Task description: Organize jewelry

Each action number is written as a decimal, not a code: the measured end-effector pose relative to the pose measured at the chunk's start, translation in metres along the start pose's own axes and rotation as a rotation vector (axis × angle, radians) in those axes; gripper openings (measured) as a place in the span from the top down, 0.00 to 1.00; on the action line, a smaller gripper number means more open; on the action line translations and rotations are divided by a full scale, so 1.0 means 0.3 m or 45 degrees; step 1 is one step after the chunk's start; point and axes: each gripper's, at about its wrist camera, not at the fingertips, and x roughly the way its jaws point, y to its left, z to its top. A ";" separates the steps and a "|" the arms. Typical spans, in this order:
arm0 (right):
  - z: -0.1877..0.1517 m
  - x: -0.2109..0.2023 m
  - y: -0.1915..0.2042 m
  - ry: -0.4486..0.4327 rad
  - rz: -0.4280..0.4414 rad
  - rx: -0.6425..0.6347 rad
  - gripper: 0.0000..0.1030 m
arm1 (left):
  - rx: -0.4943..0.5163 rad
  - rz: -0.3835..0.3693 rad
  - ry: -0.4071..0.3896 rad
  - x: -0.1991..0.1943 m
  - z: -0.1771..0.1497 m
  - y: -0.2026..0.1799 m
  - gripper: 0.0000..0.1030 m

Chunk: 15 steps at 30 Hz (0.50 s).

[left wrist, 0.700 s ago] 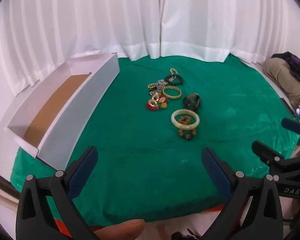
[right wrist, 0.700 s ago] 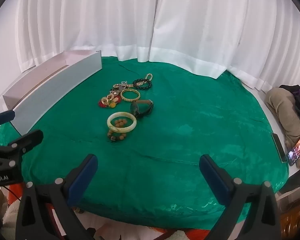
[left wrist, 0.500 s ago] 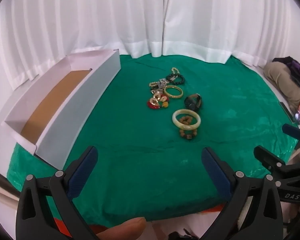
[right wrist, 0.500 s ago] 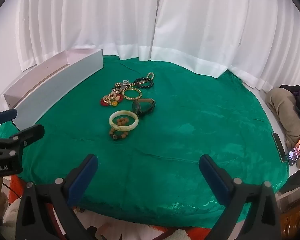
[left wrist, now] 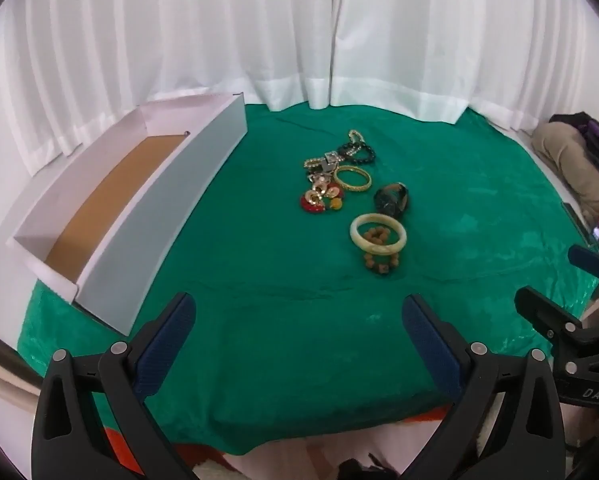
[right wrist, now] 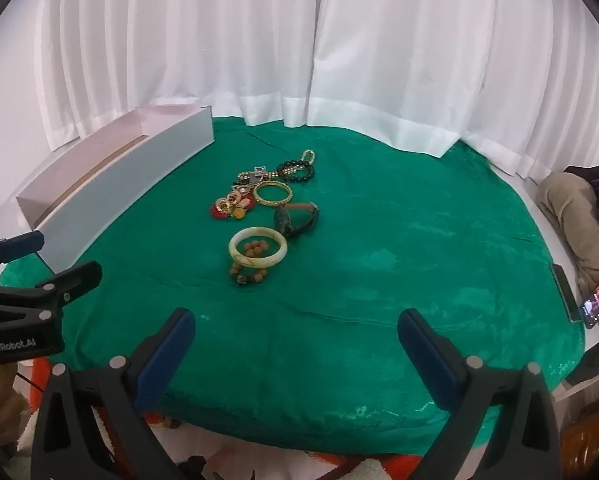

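Note:
A pile of jewelry lies mid-table on the green cloth (left wrist: 299,320): a pale jade bangle (left wrist: 378,235) over brown wooden beads (left wrist: 380,264), a dark bangle (left wrist: 391,199), a gold bangle (left wrist: 352,178), a black bead bracelet (left wrist: 357,152) and red and gold pieces (left wrist: 319,200). The jade bangle (right wrist: 258,252) and gold bangle (right wrist: 272,194) show in the right wrist view too. My left gripper (left wrist: 299,328) and right gripper (right wrist: 295,340) are both open and empty, near the table's front edge, well short of the pile.
A long white box (left wrist: 147,208) with a brown floor stands open at the left, also in the right wrist view (right wrist: 111,200). White curtains hang behind. A phone (right wrist: 597,304) and a bundle of clothes (right wrist: 575,208) lie at the right.
Both grippers have moved slightly forward toward the jewelry; the pile sits a little lower in both views. Both stay open.

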 end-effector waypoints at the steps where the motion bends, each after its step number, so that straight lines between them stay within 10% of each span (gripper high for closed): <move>1: 0.000 0.000 -0.002 -0.003 0.009 0.003 0.00 | 0.003 0.004 -0.003 -0.002 0.001 0.000 0.00; 15: 0.004 -0.027 0.009 -0.050 0.039 -0.040 0.00 | 0.029 -0.024 -0.007 -0.015 -0.001 -0.025 0.00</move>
